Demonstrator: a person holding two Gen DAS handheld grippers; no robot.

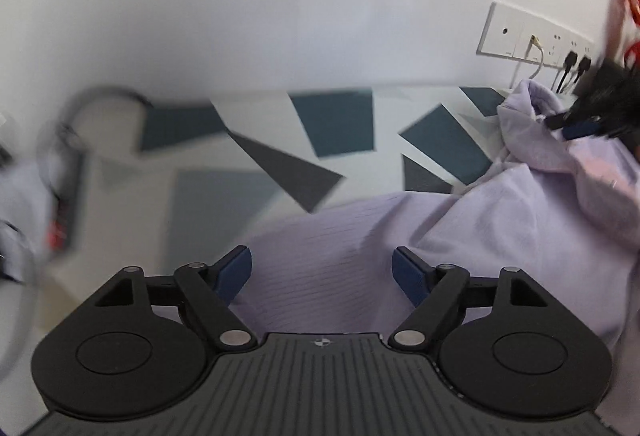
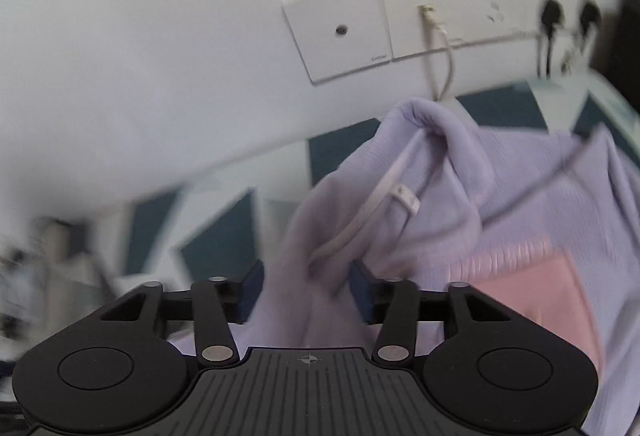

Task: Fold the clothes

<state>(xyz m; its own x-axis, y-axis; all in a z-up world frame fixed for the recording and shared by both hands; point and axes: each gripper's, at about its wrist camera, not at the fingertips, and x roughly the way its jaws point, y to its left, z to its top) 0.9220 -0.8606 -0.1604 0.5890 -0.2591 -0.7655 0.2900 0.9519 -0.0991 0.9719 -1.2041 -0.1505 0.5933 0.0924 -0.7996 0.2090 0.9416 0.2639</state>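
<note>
A lavender knit garment (image 1: 500,220) lies rumpled on a table with a white, teal and grey geometric cloth (image 1: 280,156). My left gripper (image 1: 322,272) is open just above the garment's near part, holding nothing. In the left wrist view my right gripper (image 1: 576,124) lifts a bunch of the garment at the far right. In the right wrist view the garment (image 2: 440,196) shows its collar with a white tape and tag (image 2: 406,198), and a pink panel (image 2: 532,288). My right gripper (image 2: 306,292) has fabric between its jaws, which stand partly apart.
A white wall socket plate (image 2: 400,24) with plugged cables (image 2: 440,52) is on the wall behind the table. Blurred dark and red objects (image 1: 60,188) lie at the table's left end. The table's far edge meets the wall.
</note>
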